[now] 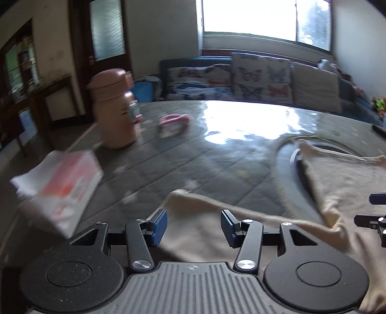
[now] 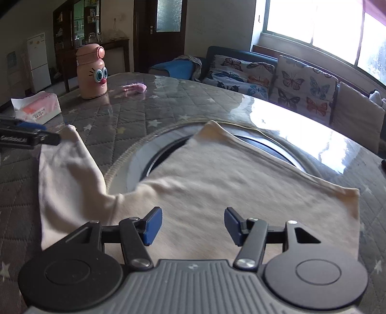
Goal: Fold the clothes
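Two grippers are seen, and one cream garment (image 2: 217, 183) is laid flat on the table (image 2: 135, 116), which is covered with a grey quilted cloth with stars. The right gripper (image 2: 190, 225) is held just above the near part of the garment; its two blue pads are spread apart and nothing is pinched between them. The left gripper (image 1: 194, 228) is held over the left flap of the same garment (image 1: 200, 227), also with its jaws spread and empty. Beyond the garment, one round opening (image 2: 154, 157) in the table cover is partly hidden by the cloth. To the left of the garment, one tissue box (image 2: 38, 107) is placed near the table edge. Farther from the garment, one pink bottle (image 2: 91, 72) with a cartoon face is standing upright, and one small pink object (image 2: 136, 87) is lying just beside it. Behind the table, one sofa (image 2: 226, 52) is seen with three butterfly cushions (image 2: 301, 87) and one plain cushion (image 2: 357, 118), under a bright window (image 2: 313, 19).
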